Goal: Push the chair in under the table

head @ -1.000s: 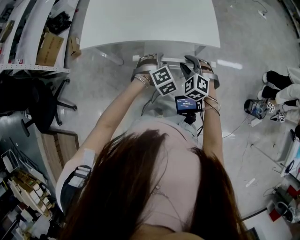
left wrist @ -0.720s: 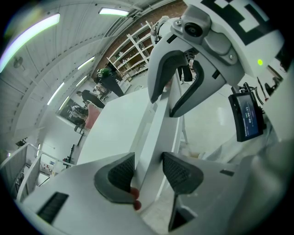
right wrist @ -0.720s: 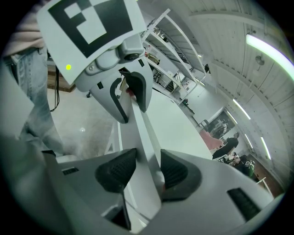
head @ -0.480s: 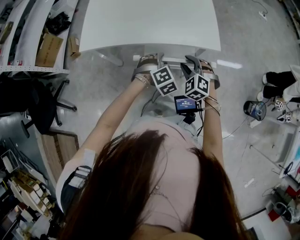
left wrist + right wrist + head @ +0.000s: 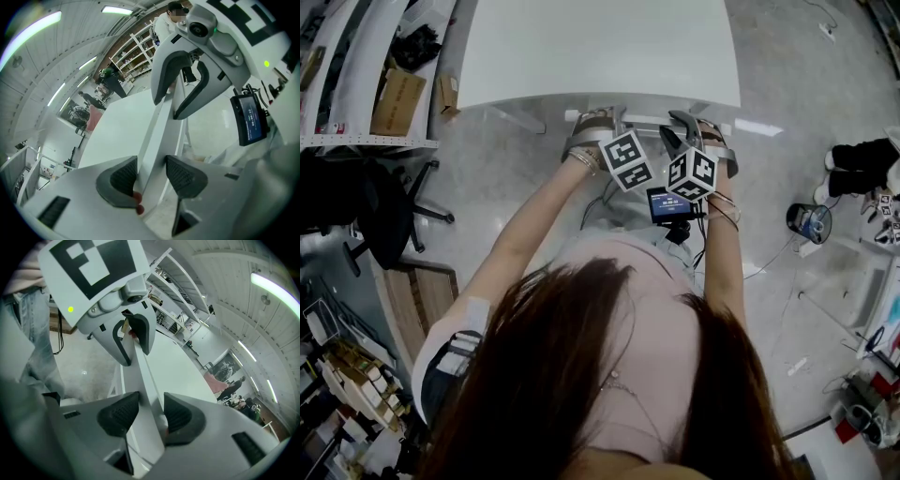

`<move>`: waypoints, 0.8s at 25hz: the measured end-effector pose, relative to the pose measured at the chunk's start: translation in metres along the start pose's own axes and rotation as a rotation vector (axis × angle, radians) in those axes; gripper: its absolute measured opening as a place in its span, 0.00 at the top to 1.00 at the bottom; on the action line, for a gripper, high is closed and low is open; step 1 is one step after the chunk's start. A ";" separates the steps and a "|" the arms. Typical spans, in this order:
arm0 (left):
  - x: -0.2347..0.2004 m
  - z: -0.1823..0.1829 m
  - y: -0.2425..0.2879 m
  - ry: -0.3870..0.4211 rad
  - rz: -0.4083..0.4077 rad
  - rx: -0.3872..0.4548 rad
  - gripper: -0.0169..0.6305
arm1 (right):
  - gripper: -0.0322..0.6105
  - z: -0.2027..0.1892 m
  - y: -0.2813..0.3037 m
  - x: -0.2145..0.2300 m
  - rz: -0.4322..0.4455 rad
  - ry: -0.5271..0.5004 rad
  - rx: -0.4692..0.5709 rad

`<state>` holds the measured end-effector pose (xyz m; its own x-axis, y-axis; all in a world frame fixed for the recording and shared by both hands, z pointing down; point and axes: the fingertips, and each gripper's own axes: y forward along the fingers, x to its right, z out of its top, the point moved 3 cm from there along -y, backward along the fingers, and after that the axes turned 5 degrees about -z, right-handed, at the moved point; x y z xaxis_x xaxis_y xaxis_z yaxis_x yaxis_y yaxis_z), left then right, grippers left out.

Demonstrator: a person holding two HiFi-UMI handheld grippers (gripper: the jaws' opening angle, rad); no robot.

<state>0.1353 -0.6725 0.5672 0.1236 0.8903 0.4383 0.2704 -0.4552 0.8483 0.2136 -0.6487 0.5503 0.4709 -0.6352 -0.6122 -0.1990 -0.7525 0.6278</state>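
- The chair (image 5: 645, 120) stands at the near edge of the white desk (image 5: 600, 47), upper middle of the head view; only its white back bar shows.
- The left tongs (image 5: 151, 176) are clamped on that bar, both pads touching it.
- The right tongs (image 5: 146, 414) grip the same bar, just beside.
- A cardboard box (image 5: 397, 97) lies on the shelf (image 5: 366, 139) at upper left; its contents cannot be made out.

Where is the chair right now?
Centre of the head view: the chair stands by the near edge of the white table, its back rail clamped by the left gripper and right gripper.
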 end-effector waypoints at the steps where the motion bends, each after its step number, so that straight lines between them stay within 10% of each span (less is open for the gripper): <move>1: -0.001 0.001 0.001 -0.001 0.000 -0.001 0.68 | 0.68 0.000 0.001 0.001 0.001 -0.001 0.001; 20: -0.031 0.004 0.018 -0.005 -0.004 -0.004 0.67 | 0.68 0.002 0.025 0.025 0.004 -0.009 0.009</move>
<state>0.1405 -0.7082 0.5679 0.1272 0.8922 0.4334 0.2671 -0.4516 0.8513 0.2187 -0.6836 0.5502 0.4623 -0.6400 -0.6138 -0.2085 -0.7512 0.6262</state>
